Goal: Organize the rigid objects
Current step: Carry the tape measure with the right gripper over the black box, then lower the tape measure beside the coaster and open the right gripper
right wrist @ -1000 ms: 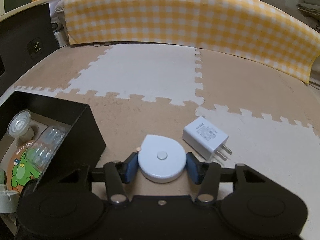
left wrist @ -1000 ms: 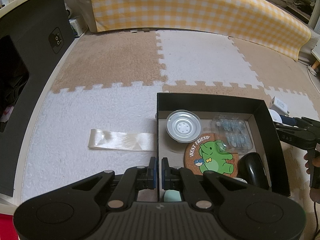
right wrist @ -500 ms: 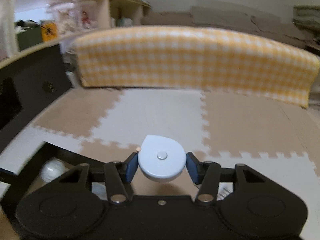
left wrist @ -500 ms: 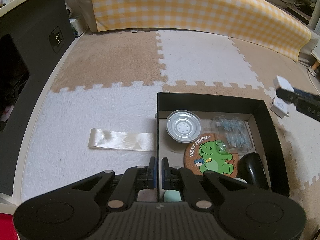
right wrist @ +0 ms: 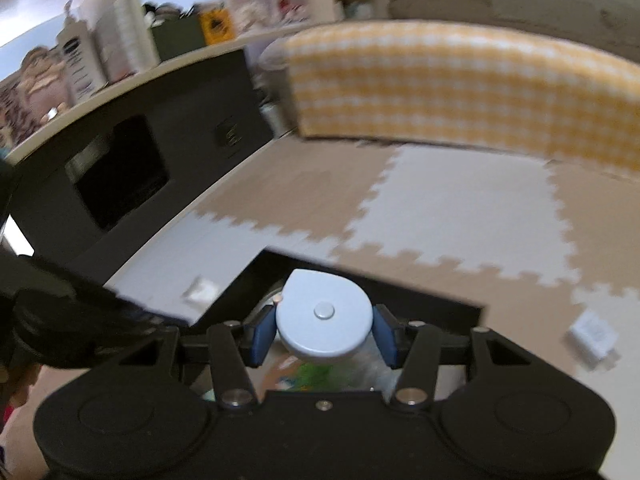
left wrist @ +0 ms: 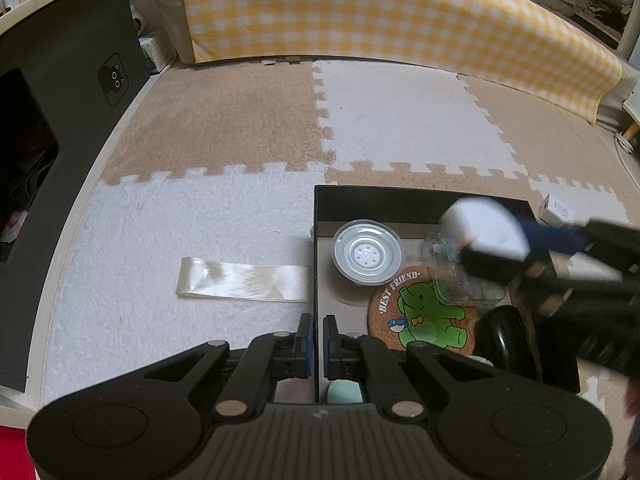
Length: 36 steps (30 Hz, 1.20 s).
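My right gripper (right wrist: 324, 338) pinches the pale blue tape measure (right wrist: 323, 314), which has swung in from the mat and now hangs over the black box (left wrist: 420, 200), ready to lower. My left gripper (left wrist: 315, 340) stays clamped on the box's near-left wall. The white charger (right wrist: 592, 338) remains on the mat, off to my right.

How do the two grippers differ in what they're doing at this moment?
The left gripper has its jaws closed on the near wall of the black box, steadying it low at floor level. The right gripper is up in the air over the box, jaws clamped on a pale blue round case. The left view is sharp; the right one is motion-blurred. Both are shut on something.
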{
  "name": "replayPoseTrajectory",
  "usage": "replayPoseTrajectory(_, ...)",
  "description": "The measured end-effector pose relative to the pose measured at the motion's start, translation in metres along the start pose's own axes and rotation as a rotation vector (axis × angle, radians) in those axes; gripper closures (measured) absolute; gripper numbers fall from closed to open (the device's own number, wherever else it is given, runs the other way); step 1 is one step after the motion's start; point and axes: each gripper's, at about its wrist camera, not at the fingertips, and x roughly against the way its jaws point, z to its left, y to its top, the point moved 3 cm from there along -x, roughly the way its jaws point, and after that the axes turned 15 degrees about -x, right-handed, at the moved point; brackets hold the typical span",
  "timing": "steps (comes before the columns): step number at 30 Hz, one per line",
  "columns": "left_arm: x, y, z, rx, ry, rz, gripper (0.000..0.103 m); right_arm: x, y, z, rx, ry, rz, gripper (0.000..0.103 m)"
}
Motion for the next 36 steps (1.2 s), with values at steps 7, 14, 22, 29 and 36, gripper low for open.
replayPoseTrajectory(7, 0.000, 0.000, 0.000, 0.005, -0.002, -0.001, 0.100, -0.029, -0.028, 0.024, 0.022, -0.004, 0.101, 0.050)
replayPoseTrajectory(14, 0.000, 0.001, -0.002, 0.007, -0.007, -0.002, 0.100, -0.049, -0.044, 0.030, 0.022, -0.017, 0.140, 0.050)
replayPoseTrajectory(22, 0.001, 0.001, -0.001, 0.011, -0.012, -0.003, 0.100, -0.066, -0.048, 0.036, 0.006, -0.050, 0.160, 0.050)
replayPoseTrajectory(29, 0.001, 0.001, 0.000, 0.012, -0.012, -0.003, 0.100, -0.074, -0.043, 0.038, -0.032, -0.055, 0.161, 0.029)
replayPoseTrajectory(36, 0.001, 0.001, 0.001, 0.010, -0.012, -0.002, 0.100, -0.069, -0.045, 0.034, -0.017, -0.073, 0.158, 0.028)
